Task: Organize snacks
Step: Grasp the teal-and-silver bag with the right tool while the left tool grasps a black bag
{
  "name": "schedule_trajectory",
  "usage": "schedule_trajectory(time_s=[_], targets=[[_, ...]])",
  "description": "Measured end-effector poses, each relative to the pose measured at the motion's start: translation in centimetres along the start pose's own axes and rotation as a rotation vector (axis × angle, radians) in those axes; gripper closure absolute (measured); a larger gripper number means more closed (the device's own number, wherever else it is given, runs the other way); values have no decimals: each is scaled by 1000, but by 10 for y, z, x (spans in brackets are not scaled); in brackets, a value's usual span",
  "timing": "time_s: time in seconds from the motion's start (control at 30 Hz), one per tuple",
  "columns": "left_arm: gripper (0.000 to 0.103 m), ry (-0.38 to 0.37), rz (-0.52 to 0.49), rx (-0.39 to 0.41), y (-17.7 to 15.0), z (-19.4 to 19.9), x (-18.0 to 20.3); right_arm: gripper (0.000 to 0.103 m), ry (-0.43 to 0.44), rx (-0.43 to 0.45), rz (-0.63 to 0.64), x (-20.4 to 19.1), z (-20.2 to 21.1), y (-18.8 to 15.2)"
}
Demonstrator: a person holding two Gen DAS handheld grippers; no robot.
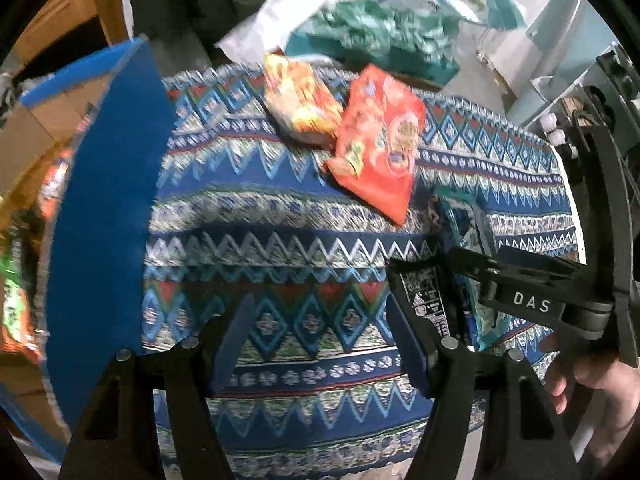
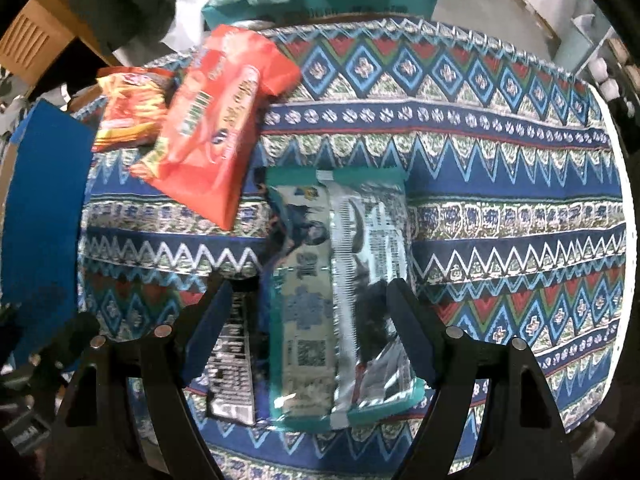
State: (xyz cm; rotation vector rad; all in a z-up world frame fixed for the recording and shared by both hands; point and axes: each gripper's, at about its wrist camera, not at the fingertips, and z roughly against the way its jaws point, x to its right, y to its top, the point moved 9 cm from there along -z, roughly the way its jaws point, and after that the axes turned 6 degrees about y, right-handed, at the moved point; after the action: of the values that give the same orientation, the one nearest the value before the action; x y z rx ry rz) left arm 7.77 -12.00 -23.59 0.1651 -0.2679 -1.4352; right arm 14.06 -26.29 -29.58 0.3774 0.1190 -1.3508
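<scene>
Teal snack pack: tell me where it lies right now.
In the right wrist view the teal pack lies flat on the patterned cloth, between the open jaws of the right gripper, just right of the red bag.

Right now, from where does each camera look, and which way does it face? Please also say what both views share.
Left wrist: sits on the left tongs, looking steeply down at the patterned tablecloth; its open fingers show, also the right tongs and a hand.
Right wrist: sits on the right tongs, looking steeply down at a teal snack pack lying between its open fingers, apparently untouched.
Shared: the orange-red bag, the yellow-red bag, the blue box flap.
</scene>
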Motion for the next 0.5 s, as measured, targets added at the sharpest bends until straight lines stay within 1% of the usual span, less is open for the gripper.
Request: schedule_trajectory(time_s=[0.17, 0.27, 0.33, 0.5], targets=[[33, 16, -27, -20, -4, -14, 12, 24, -21, -13, 1, 10, -16, 0], [33, 10, -27, -31, -4, -17, 15, 24, -33, -5, 15, 14, -21, 1], [33, 8, -26, -33, -3, -19, 17, 24, -44, -2, 2, 20, -21, 2], [33, 2, -34, -49, -7, -23, 27, 24, -116, -13, -36, 52, -13, -7]])
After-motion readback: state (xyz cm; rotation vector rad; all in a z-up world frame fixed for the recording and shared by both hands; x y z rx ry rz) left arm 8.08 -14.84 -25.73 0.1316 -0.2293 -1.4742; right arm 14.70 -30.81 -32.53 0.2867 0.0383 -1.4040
